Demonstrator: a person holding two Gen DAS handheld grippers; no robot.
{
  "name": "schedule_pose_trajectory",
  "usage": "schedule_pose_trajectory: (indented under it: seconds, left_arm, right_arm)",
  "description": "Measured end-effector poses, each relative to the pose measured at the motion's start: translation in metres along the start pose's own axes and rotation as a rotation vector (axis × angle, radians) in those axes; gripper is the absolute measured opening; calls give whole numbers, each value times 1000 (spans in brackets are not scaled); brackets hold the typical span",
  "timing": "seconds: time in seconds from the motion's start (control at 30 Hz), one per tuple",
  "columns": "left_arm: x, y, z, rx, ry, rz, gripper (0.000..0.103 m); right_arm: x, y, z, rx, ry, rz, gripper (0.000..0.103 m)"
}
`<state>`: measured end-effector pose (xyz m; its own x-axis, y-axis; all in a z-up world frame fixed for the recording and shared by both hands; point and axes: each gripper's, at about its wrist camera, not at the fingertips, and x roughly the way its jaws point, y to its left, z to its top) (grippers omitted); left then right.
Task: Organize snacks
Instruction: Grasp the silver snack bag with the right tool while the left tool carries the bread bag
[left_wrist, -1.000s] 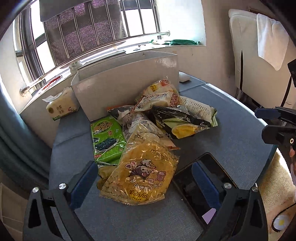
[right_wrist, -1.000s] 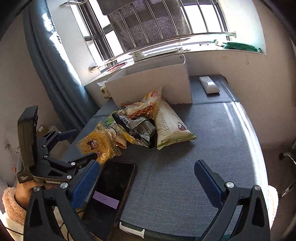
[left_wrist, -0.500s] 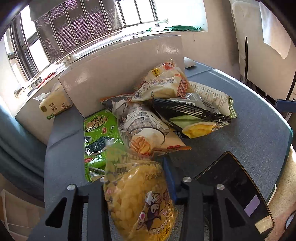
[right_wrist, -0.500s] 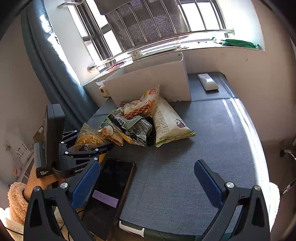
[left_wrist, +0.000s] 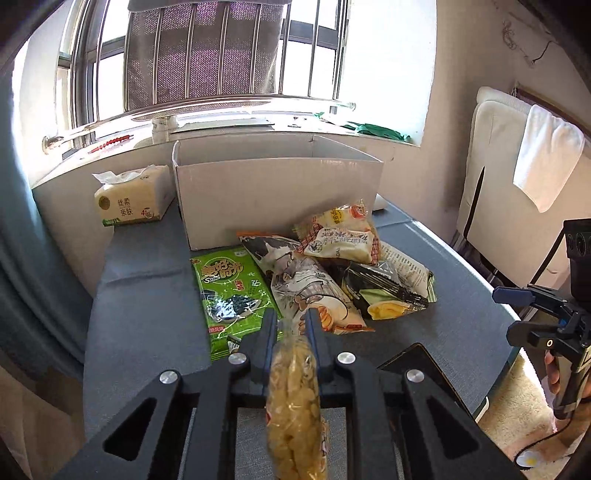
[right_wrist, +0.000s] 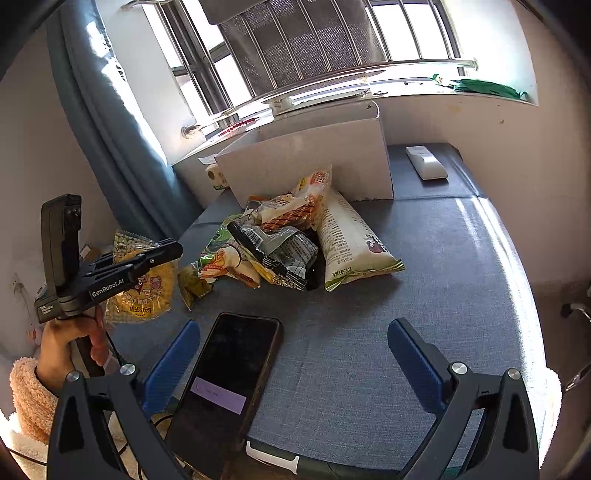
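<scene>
My left gripper (left_wrist: 290, 325) is shut on a yellow snack bag (left_wrist: 295, 402) and holds it lifted above the table, edge-on in its own view. In the right wrist view the same bag (right_wrist: 142, 284) hangs in that gripper (right_wrist: 162, 253) at the left. A pile of snack bags (left_wrist: 332, 273) lies ahead on the grey-blue table (left_wrist: 147, 314), with a green seaweed pack (left_wrist: 231, 295) on its left. An open white cardboard box (left_wrist: 277, 192) stands behind the pile. My right gripper (right_wrist: 291, 350) is open and empty, low over the table's near edge.
A black phone (right_wrist: 229, 376) lies on the table by my right gripper's left finger. A tissue pack (left_wrist: 133, 199) sits left of the box. A white remote (right_wrist: 424, 162) lies at the far right. A white chair with a towel (left_wrist: 546, 155) stands right of the table.
My left gripper closed on the yellow bag and lifted it off the table, pulling back from the pile. My right gripper stayed nearly still.
</scene>
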<state>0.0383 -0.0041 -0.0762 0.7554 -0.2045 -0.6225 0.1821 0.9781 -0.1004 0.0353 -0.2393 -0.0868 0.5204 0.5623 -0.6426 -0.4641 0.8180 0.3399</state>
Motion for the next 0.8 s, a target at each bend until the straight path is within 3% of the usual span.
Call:
schedule_pose_trajectory:
  seconds: [0.2, 0.37, 0.5, 0.63, 0.67, 0.7, 0.73, 0.8]
  left_arm:
    - [-40, 17, 14, -61, -96, -25, 17]
    - [-65, 24, 12, -86, -133, -29, 17]
    - [-71, 27, 7, -111, -141, -26, 17]
    - [-73, 31, 2, -132, -144, -38, 17]
    - [-72, 32, 2, -137, -145, -42, 17]
    - [-71, 33, 2, -140, -144, -48, 17]
    - [-71, 33, 2, -136, -145, -50, 17]
    - [-70, 33, 2, -129, -145, -50, 17]
  right_arm:
    - [10, 13, 15, -61, -8, 10, 103]
    - [41, 34, 40, -229, -16, -68, 103]
    - [83, 50, 49, -384, 57, -161, 103]
    - [116, 56, 51, -433, 108, -188, 103]
    - [123, 55, 50, -438, 124, -202, 99]
    - [129, 54, 50, -441, 144, -197, 87]
    - [132, 53, 50, -441, 157, -181, 56]
    - [128, 49, 51, -427, 151, -178, 54]
